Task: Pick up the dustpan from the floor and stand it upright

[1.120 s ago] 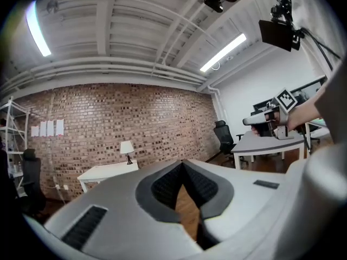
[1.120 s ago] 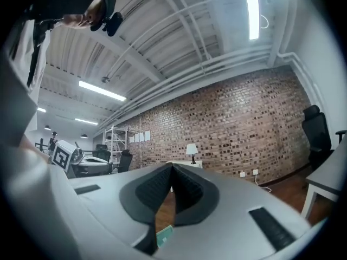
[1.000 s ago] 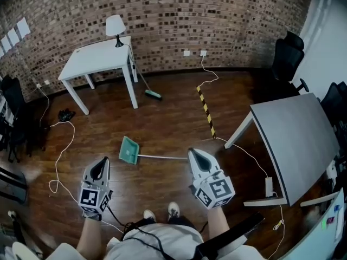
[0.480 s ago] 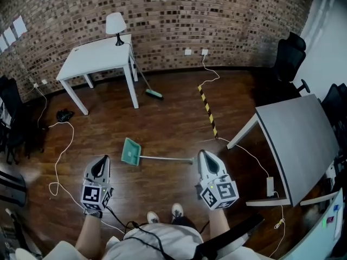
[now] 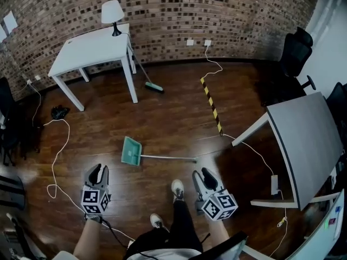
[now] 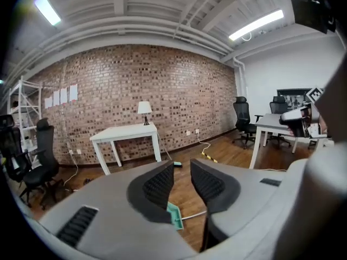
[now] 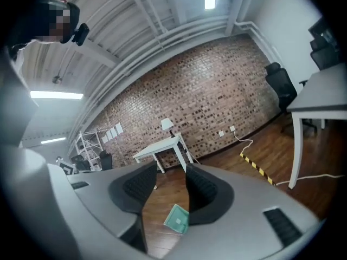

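This is an office-like workroom. Far ahead of the left tongs [image 5: 96, 171] and right tongs [image 5: 201, 175], whose jaws are opening with nothing between them, a brick wall [image 5: 217, 10] carries power sockets [image 5: 198, 43] and pinned papers [image 6: 62, 95]. A white desk [image 5: 89, 50] with a table lamp [image 5: 112, 12] stands before it. Right of the right tongs are a grey desk [image 5: 309, 140] and black swivel chairs [image 5: 297, 53]. Cables [image 5: 57, 156] trail over the wood floor [image 5: 162, 112] beside striped hazard tape [image 5: 211, 104]. Tube lights [image 6: 255, 25] hang from a beamed ceiling [image 6: 162, 10].

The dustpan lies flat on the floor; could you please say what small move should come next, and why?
Probably lower the right tongs, opening and empty, toward the near end of the handle: the dustpan lies flat, and that end is just ahead of them.
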Available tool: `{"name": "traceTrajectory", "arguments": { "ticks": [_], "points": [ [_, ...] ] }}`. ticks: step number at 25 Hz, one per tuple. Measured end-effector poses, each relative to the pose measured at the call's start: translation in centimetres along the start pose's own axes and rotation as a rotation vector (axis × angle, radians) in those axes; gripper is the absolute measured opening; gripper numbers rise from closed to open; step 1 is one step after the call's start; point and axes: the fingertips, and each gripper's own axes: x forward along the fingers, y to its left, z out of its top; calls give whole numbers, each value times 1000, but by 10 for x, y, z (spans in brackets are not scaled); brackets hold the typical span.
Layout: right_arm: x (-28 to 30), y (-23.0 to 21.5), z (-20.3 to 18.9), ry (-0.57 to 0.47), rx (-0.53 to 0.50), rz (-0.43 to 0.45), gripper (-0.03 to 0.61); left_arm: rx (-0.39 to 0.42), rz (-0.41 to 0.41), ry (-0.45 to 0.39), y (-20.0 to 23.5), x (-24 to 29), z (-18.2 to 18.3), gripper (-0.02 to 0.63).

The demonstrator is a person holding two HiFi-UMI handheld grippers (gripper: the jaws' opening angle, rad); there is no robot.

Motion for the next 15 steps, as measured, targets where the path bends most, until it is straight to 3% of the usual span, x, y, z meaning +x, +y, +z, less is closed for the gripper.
{"name": "traceTrajectory", "arguments": {
  "ticks": [4,6,10,15],
  "points": [
    [47,-59,-55,42,50,-42,214,-59,21,41,16,63,-56,144],
    [83,-90,-93,53,53,-53,286,-66,56,56,34,102,-95,157],
    [148,-161,-194,102,108,-64,327,-121,100,121,59,188,-201,169],
    [192,-251,-332,121,248,-145,327,-105,97,203,58,273,-346,170]
  ]
}}
